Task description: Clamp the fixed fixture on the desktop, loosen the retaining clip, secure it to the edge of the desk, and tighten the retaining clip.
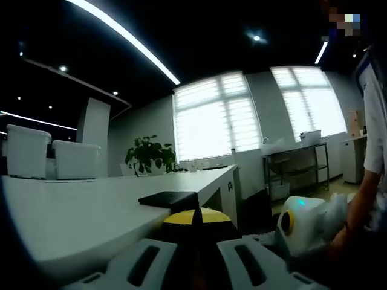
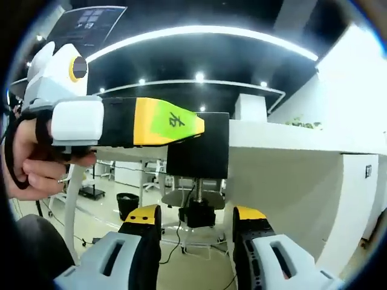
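The black clamp fixture [image 1: 169,198] sits on the near edge of the white desk [image 1: 72,211]. My left gripper [image 1: 196,220] is shut on it, yellow tips together. From under the desk edge [image 2: 284,163], the left gripper [image 2: 181,127] reaches in from the left and pinches the fixture's black body [image 2: 199,151]. A threaded screw [image 2: 197,188] hangs beneath the fixture and ends in a black knob [image 2: 197,214]. My right gripper [image 2: 196,220] is open, one yellow-tipped jaw on each side of that knob, apart from it. The right gripper's white body [image 1: 302,223] shows low beside the desk.
A person's hand [image 2: 36,157] holds the left gripper; an arm [image 1: 363,205] is at the right. White chairs [image 1: 27,151] and a plant [image 1: 150,156] stand behind the desk, a metal rack [image 1: 296,166] by the windows. A black bin [image 2: 127,204] stands on the floor.
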